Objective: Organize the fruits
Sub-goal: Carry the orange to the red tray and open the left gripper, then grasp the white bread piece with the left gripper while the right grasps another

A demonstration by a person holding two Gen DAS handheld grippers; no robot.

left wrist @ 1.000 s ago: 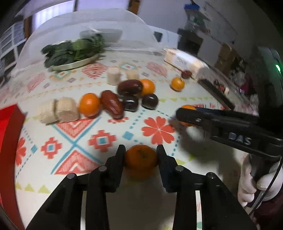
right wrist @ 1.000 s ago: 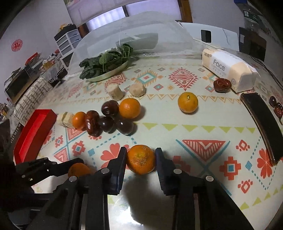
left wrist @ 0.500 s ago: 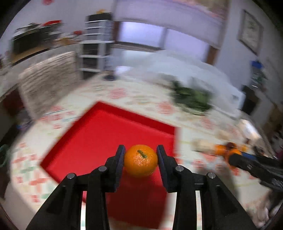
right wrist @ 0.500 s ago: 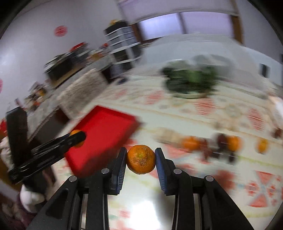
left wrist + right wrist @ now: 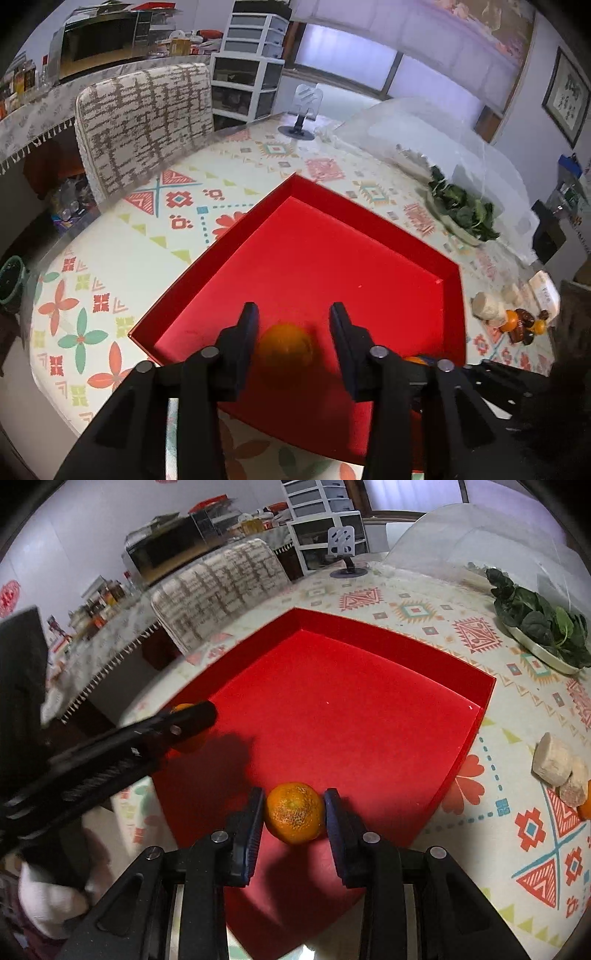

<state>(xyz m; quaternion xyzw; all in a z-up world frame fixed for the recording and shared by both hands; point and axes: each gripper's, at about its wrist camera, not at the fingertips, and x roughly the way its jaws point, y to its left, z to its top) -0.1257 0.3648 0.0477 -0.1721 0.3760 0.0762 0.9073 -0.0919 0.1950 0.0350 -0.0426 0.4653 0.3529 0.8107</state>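
Tangerines occupied both of my grippers above the red tray [image 5: 369, 236]. My left gripper [image 5: 293, 325] sat low in the centre of the left wrist frame, its jaws opening, and the blurred tangerine [image 5: 284, 349] between them showed clear gaps on both sides, no longer pinched, over the tray's near corner. My right gripper [image 5: 294, 808] was clenched on its own tangerine [image 5: 294, 812], both pads pressed to the peel, at the lower centre of the right wrist frame over the tray floor. In that same frame my left gripper reached in from the left edge. At the right edge of both frames the patterned tablecloth [image 5: 517, 849] carried pale cut chunks [image 5: 554, 764] and more fruit [image 5: 521, 325], with a dish of greens [image 5: 543, 627] toward the upper right.
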